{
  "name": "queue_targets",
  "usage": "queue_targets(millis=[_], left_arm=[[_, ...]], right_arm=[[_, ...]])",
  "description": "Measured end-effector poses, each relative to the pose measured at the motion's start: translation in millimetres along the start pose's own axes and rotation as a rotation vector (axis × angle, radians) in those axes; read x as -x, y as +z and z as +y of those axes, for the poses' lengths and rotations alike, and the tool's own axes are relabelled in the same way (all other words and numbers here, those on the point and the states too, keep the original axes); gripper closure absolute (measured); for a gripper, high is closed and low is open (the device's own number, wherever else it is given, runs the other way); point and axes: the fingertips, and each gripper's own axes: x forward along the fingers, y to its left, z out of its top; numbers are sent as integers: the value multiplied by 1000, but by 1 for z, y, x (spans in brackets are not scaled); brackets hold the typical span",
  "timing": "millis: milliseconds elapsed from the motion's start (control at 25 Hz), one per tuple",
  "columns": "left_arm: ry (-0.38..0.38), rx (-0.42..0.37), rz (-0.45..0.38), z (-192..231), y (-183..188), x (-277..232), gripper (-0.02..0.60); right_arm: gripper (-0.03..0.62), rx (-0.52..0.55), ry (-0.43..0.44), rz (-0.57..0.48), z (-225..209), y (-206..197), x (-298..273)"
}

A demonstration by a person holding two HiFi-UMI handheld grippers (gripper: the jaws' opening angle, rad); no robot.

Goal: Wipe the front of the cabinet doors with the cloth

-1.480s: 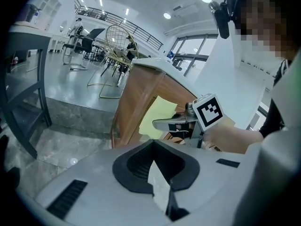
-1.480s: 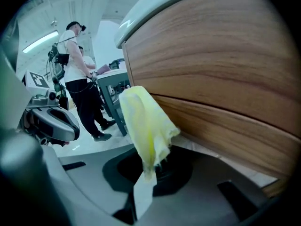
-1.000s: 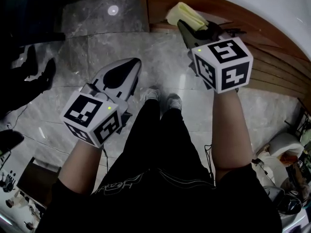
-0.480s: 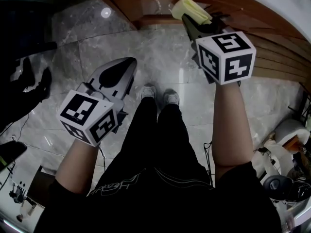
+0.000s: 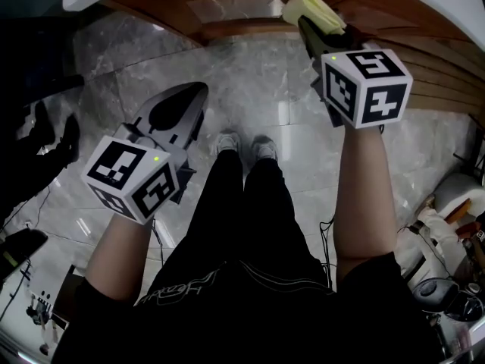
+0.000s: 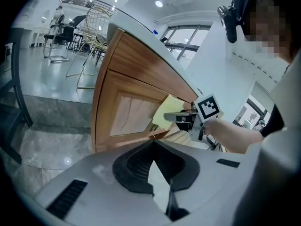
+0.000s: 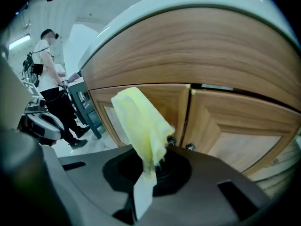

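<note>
A yellow cloth (image 5: 309, 9) sticks out of my right gripper (image 5: 316, 30), which is shut on it, up against the wooden cabinet (image 5: 227, 7). In the right gripper view the cloth (image 7: 141, 126) stands upright from the jaws in front of the left door (image 7: 120, 119), beside the seam and two small knobs (image 7: 189, 147). The right door (image 7: 240, 131) is to its right. My left gripper (image 5: 188, 98) is shut on nothing and hangs over the marble floor, away from the cabinet. From the left gripper view I see the cloth (image 6: 165, 113) touching the door panel (image 6: 126, 113).
A white counter rim (image 7: 188, 4) overhangs the doors. A slatted wood panel (image 5: 443, 89) runs along the right. My shoes (image 5: 246, 144) stand on the marble floor. Clutter (image 5: 447, 226) sits at the lower right. A person (image 7: 49, 79) stands far left; chairs (image 6: 66, 32) are far off.
My right gripper with the cloth has moved up and to the right, closer to the cabinet door. The left gripper drifted slightly left and stayed shut.
</note>
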Motion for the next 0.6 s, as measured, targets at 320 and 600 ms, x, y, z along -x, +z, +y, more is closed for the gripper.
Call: queue_targets(millis=[320, 600], left_arm=[[-7, 20, -5, -9, 1, -18, 575], [-10, 26, -16, -13, 3, -18, 575]], right_arm=[[553, -92, -60, -19, -34, -17, 18], [553, -196, -26, -55, -33, -22, 30]])
